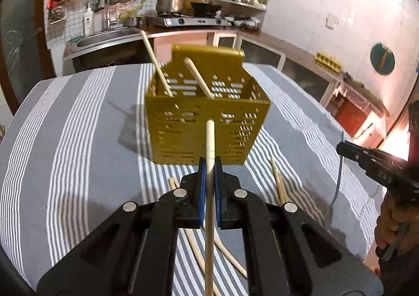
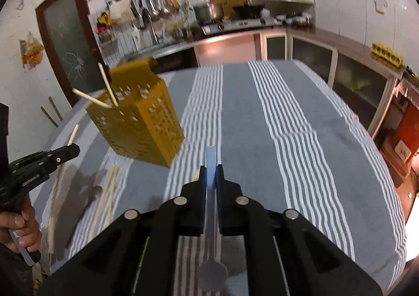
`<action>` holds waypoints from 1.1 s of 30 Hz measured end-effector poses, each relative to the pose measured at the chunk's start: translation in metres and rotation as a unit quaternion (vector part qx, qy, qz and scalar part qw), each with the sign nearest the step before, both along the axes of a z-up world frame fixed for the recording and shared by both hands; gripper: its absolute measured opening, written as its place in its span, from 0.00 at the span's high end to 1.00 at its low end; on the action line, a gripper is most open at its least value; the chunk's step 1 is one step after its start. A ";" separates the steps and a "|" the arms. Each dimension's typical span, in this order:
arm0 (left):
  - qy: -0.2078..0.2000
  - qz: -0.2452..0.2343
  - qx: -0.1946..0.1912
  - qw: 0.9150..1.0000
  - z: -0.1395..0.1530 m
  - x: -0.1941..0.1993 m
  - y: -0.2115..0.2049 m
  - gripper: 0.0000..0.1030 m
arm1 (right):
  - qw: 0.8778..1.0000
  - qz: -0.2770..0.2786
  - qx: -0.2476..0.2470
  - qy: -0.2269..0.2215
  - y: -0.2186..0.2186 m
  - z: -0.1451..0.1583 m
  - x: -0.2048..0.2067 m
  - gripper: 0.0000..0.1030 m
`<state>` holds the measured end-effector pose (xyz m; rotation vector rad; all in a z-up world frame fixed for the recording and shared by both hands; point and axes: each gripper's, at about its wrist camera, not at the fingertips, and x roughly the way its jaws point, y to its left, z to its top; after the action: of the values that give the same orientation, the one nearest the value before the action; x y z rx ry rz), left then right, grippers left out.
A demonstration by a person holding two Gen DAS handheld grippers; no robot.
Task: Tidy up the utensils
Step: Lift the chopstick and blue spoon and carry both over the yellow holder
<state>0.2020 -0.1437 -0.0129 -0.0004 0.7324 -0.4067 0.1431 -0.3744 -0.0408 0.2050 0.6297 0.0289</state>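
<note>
Looking over the striped tablecloth (image 1: 86,144), we see the yellow utensil holder (image 1: 207,118) standing with two chopsticks inside. Just before it, our left gripper (image 1: 209,165) pinches a chopstick (image 1: 209,191); our right gripper (image 2: 210,173) pinches a metal spoon (image 2: 211,243).

The basket (image 1: 207,118) stands on the table (image 1: 78,139), just ahead of the left gripper (image 1: 209,165). Two chopsticks (image 1: 199,78) stand inside the basket. The left gripper holds one chopstick (image 1: 209,144). More loose chopsticks (image 1: 279,183) lie on the table under and beside it. The basket is ahead and to the left of the right gripper (image 2: 210,167), which holds a spoon (image 2: 211,243).
</note>
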 end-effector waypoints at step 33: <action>-0.162 0.055 -0.016 0.985 0.101 -0.032 0.053 0.96 | 0.985 0.017 -0.036 -0.169 0.025 0.101 -0.041 0.93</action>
<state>0.1704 -0.0905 0.0882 -0.0053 0.4024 -0.3032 0.1023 -0.3498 0.0600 0.1161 0.2945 0.0724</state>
